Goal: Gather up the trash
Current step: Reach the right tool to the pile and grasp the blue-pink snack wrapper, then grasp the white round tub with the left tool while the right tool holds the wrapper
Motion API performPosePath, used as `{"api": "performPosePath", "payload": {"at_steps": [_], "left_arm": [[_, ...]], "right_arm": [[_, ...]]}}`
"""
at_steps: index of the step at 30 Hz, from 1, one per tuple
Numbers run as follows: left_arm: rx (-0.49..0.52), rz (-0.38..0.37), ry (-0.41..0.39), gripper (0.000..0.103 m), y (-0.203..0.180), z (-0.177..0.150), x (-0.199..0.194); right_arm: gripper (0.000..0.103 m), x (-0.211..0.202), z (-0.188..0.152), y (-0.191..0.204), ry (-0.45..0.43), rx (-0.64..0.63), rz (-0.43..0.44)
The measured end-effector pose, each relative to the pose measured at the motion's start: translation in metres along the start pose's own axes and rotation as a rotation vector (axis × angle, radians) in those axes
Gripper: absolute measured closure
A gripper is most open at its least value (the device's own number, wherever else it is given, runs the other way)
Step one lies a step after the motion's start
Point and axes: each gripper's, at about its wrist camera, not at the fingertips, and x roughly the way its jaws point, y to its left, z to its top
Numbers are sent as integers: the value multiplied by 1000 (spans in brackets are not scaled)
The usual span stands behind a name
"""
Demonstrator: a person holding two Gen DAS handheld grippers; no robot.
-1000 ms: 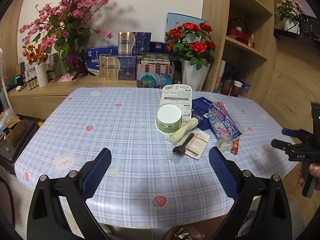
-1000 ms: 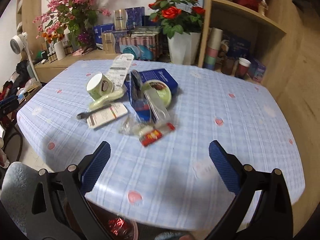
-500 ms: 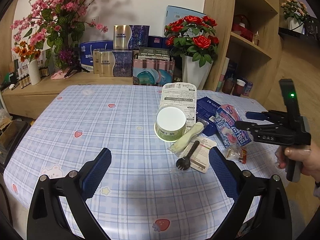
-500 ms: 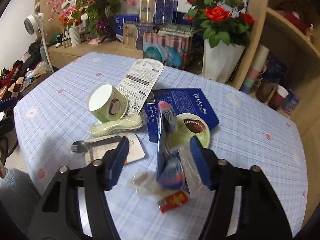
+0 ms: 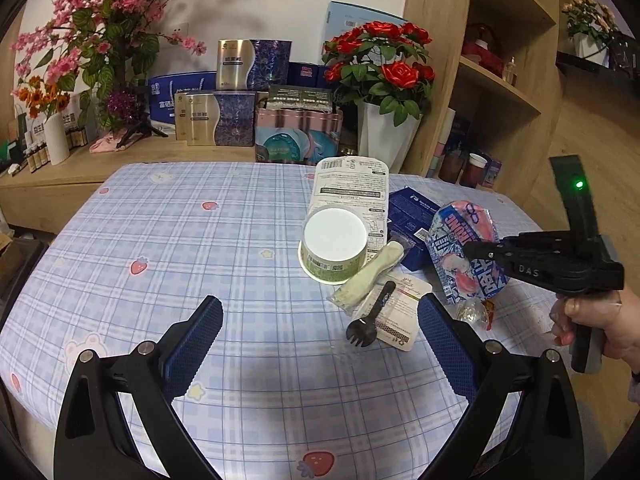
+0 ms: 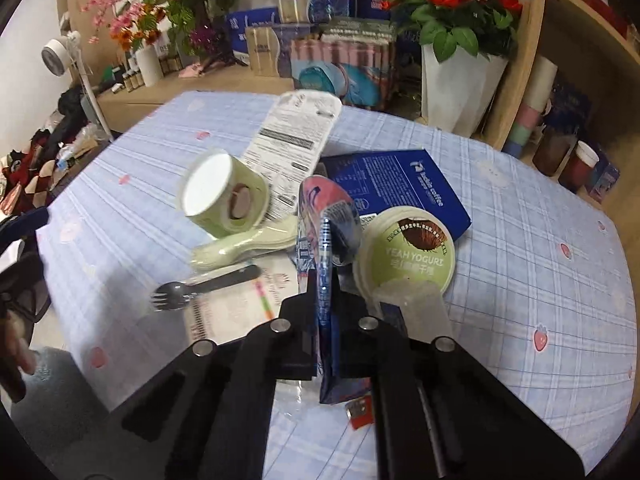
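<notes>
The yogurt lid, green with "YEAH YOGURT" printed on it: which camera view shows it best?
The right wrist view. There the yogurt lid lies face up, its print readable, leaning on the blue coffee box. In the left wrist view the lid cannot be seen; the pink snack wrapper stands where it would be.

The right hand-held gripper has just clamped shut; the left hand-held gripper gapes wide.

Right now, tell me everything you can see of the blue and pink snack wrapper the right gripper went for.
The snack wrapper is a glossy plastic bag, blue and white with pink artwork and large lettering, crinkled and apparently empty. It stands on edge, pinched between the shut fingers of the right gripper. It sits among the trash, beside the blue box and the yogurt lid.
</notes>
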Motion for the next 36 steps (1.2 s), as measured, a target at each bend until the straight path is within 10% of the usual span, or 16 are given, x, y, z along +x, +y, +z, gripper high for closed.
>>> {"api": "performPosePath", "payload": {"at_steps": [22,36], "left_arm": [[78,-51,-23,7,-40,7,-33],[21,-44,133,7,-11,28,63]], "right_arm": [[95,-92,-39,-26,-143,143,67],[95,-85,-42,-58,-147,223,46]]}}
